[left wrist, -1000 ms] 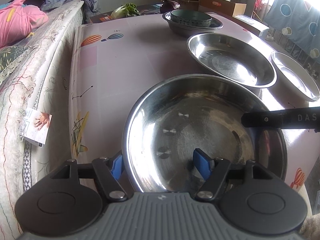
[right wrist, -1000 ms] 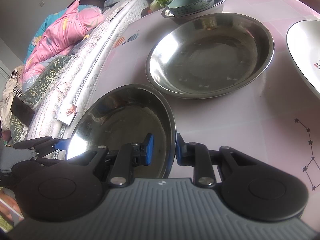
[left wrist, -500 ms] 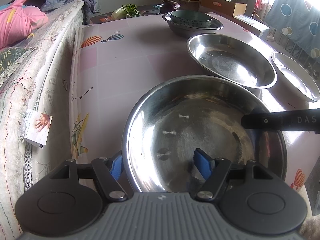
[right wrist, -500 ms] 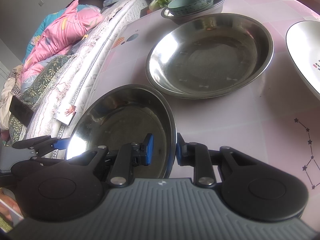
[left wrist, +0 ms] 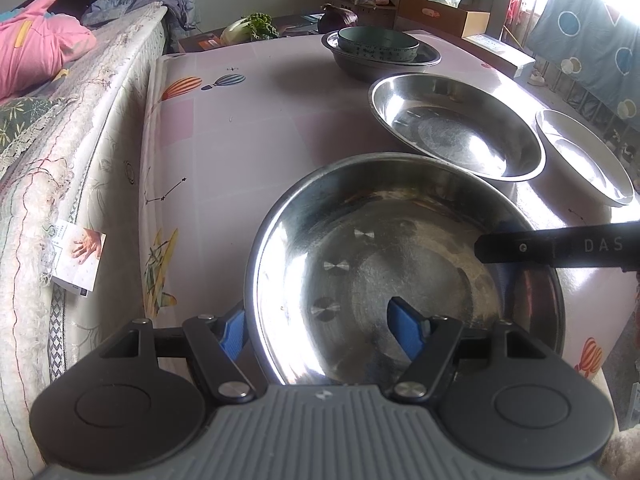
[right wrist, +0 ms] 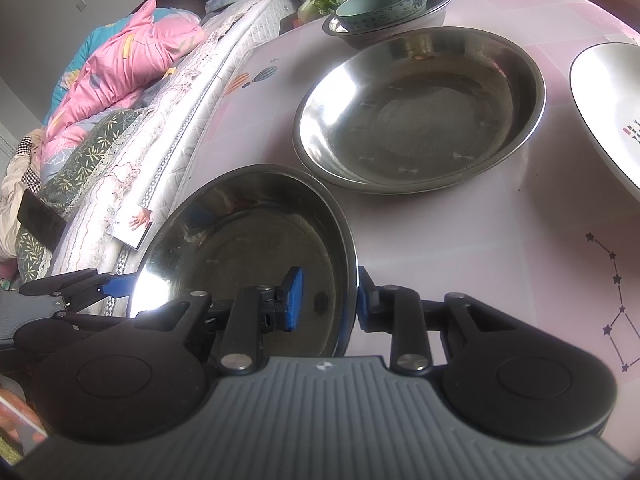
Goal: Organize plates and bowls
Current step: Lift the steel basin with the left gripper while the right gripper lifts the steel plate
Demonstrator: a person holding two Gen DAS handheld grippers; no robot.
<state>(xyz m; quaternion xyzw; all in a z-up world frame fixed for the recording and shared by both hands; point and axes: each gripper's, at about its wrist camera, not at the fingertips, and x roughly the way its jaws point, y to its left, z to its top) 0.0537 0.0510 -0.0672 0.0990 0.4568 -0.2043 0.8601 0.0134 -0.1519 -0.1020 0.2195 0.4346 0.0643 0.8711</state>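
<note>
A large steel bowl [left wrist: 400, 264] sits at the near edge of the pink table [left wrist: 260, 128]. My left gripper [left wrist: 320, 332] is open and straddles the bowl's left rim, one blue pad outside and one inside. My right gripper [right wrist: 327, 304] straddles the right rim of the same bowl [right wrist: 248, 240]. Its jaws are opening, and the inner pad stands clear of the wall. Behind it lie a second steel bowl [right wrist: 420, 112], a white dish [right wrist: 608, 108], and a teal ceramic bowl [right wrist: 380, 4] nested in a steel one.
A bed with a pink quilt [right wrist: 120, 64] runs along the table's left side. Cardboard boxes [left wrist: 440, 16] and vegetables [left wrist: 252, 28] stand beyond the far edge. A bare stretch of tabletop lies left of the bowls.
The right gripper's pads stand slightly further apart around the bowl's rim. The bowl and both hands have kept their place.
</note>
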